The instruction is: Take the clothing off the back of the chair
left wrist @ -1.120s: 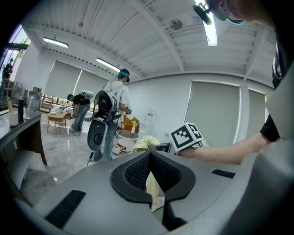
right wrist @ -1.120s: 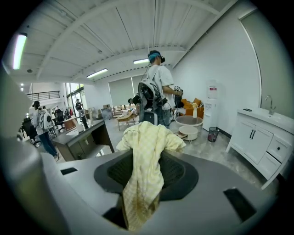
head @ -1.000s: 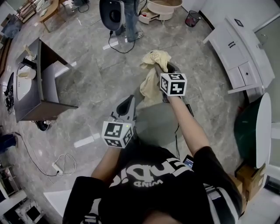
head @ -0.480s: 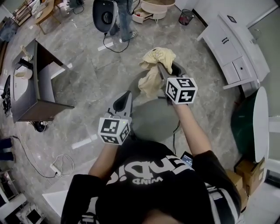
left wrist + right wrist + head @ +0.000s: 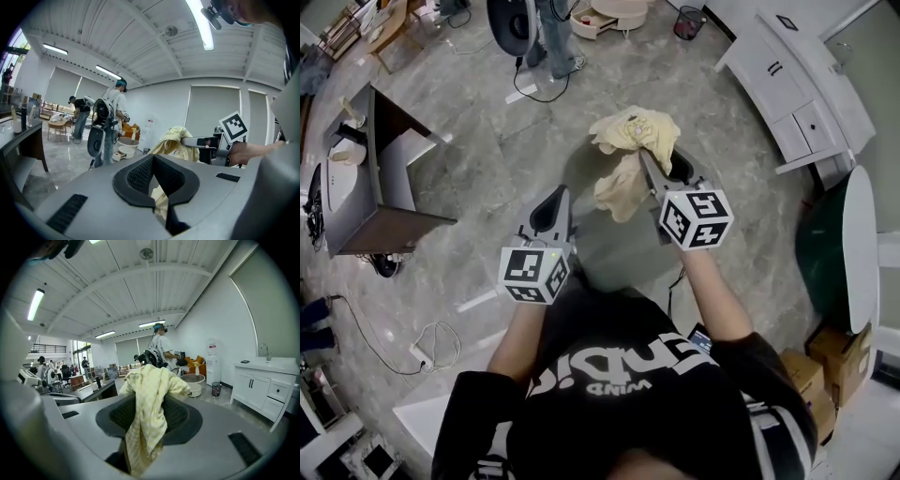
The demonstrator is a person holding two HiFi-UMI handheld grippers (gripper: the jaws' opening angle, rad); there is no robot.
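— A: The fingers (image 5: pixel 177 416) of the right gripper (image 5: pixel 649 161), how do they stand?

— B: They are closed on the clothing (image 5: pixel 630 131). In the right gripper view the pale yellow fabric sits between the two dark ribbed pads. It is bunched over the tips, and one long fold hangs down toward the camera.

— A: And the left gripper (image 5: pixel 555 197)?

— B: Its fingers (image 5: pixel 140 176) meet at the tips, and nothing is pinched there. A small bit of yellow fabric shows through the slot behind the tips, but the pads do not press on it.

— A: So where is the clothing exactly?

— B: Up in the air, held by the right gripper alone. In the head view the bunch sits at the far end of that gripper, and a tail hangs below it, over the grey seat of the chair (image 5: pixel 619 253). A dark curved part just beside the right gripper seems to be the back of the chair. If the fabric touches it, I cannot tell.

— A: How do the two grippers lie to each other?

— B: Side by side and apart, both pointing away from the body. The left gripper view sees the right one from the side, with the clothing draped on its tip.

— A: And around them?

— B: A grey stone floor (image 5: pixel 487 141), a dark desk (image 5: pixel 394 202) at the left, a white cabinet (image 5: pixel 787 84) at the right, and another person (image 5: pixel 551 42) standing farther off.
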